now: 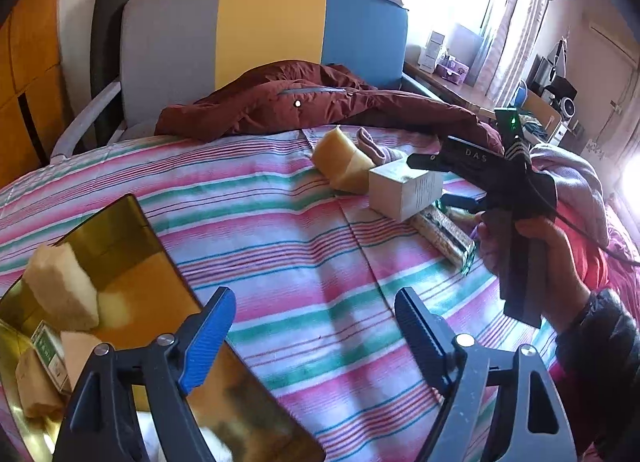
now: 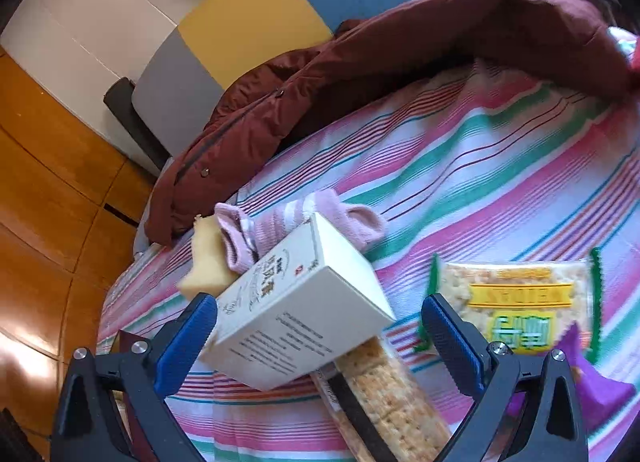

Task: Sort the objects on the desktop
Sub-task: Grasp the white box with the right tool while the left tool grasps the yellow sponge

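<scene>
Left wrist view: your left gripper (image 1: 314, 310) hangs released, nothing between its jaws, beside the gold tin (image 1: 120, 246) that already holds a sponge (image 1: 64, 290) and small packets. Your right hand (image 1: 532, 250) carries the other tool toward the white box (image 1: 404, 190).

Right wrist view: your right gripper (image 2: 320, 326) is spread wide, the white box between the jaws but unpinched. It leans on a cracker pack (image 2: 392, 390); closing off-centre could tip it or drag the crackers along.
</scene>
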{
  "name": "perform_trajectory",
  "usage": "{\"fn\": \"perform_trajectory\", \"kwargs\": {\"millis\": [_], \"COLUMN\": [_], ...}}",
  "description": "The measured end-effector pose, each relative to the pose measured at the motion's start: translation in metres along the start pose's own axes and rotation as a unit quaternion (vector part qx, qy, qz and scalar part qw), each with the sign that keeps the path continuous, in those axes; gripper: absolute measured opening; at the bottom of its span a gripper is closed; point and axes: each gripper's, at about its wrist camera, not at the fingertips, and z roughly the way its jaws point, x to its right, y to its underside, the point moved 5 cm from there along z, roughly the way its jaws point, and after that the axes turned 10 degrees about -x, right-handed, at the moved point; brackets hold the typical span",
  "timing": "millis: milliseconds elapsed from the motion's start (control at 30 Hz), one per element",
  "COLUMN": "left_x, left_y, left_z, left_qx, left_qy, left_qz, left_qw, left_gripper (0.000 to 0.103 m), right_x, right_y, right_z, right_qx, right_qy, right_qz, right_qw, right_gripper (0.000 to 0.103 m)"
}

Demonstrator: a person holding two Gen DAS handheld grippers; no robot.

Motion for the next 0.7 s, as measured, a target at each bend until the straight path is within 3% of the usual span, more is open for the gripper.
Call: {"fn": "perform_trajectory", "kwargs": {"millis": [100, 167, 333, 533, 700], "left_x": [0.001, 0.000, -0.003, -0.008, -0.019], "left_y": [-0.011, -0.019, -0.035, -0.058, -0.079], "left_z": [0.004, 0.007, 0.020, 0.038, 0.060], "left_qx": [0.001, 0.002, -0.008, -0.020, -0.040], "left_qy": [0.015, 0.027, 0.049, 0.081, 0.115], "left_qz": [-0.007, -0.015, -0.044, -0.078, -0.130], "left_qw": [0.9999, 0.9995, 0.9978, 0.9934, 0.9840], "left_gripper": [0.083, 0.083, 0.084, 0.082, 0.075], "right_x": [-0.002, -0.005, -0.017, -0.041, -0.049], "right_y": [-0.002, -0.002, -0.004, -0.002, -0.003], "right_z": [0.007, 0.010, -0.003, -0.014, -0.026], "right_qx": [-0.005, -0.008, 0.005, 0.018, 0.027], "right_qy": [-0.006, -0.011, -0.025, 0.008, 0.017], "right_qz": [-0.002, -0.015, -0.038, -0.100, -0.127], "right_qw": [1.000, 1.000, 0.999, 0.995, 0.991], "right_gripper": [0.102, 0.085, 0.066, 0.062, 0.056]}}
